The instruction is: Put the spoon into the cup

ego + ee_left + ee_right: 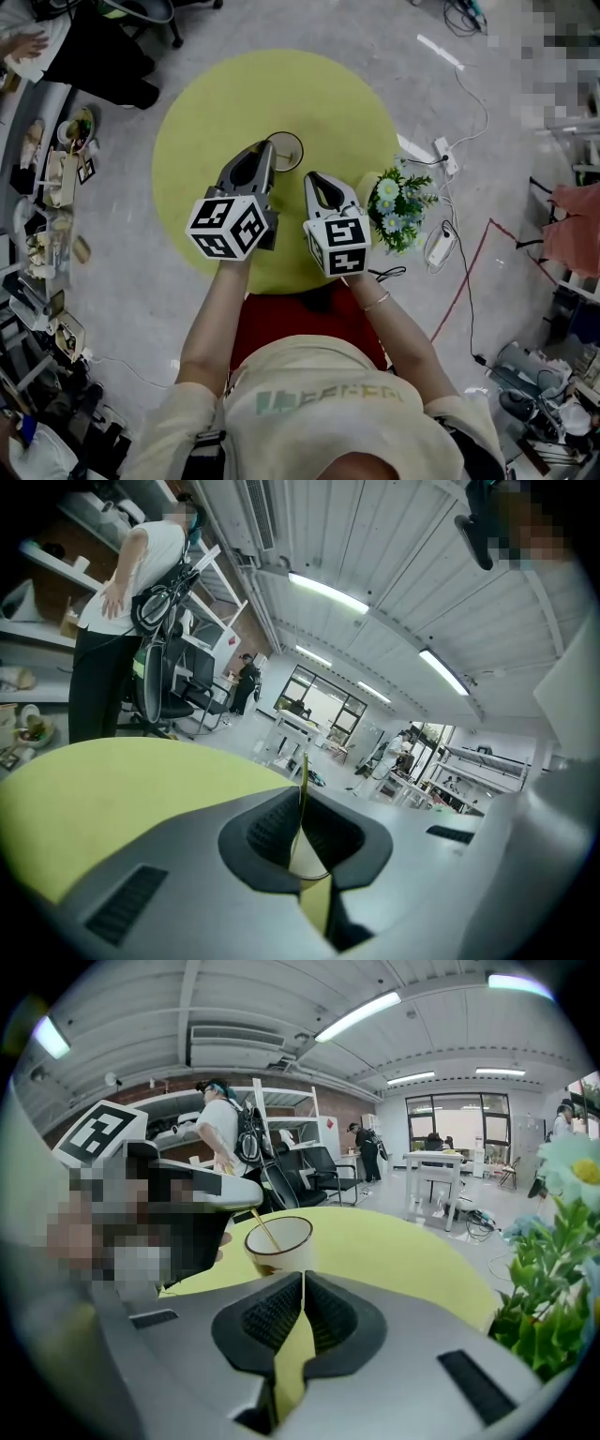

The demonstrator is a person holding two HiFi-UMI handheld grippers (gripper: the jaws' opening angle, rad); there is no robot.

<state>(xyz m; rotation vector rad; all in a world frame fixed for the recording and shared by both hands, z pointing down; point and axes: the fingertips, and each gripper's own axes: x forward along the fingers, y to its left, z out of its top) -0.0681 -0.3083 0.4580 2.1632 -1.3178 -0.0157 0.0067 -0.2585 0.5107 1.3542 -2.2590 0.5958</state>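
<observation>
A round yellow-green counter (337, 94) stands on a grey floor (487, 56). At its right edge is a bunch of white and blue flowers (397, 208) with green leaves. Near them on the floor lie a white power strip (443, 156) and white cables (478, 103), with a thin red cable (466, 281) running closer in. Cluttered racks (47, 202) line the left side. In the left gripper view a person (122, 611) in a white top stands facing wall shelves (47, 564), with a black office chair (169, 691) just beside them. Long ceiling lights (328, 592) glow overhead.
</observation>
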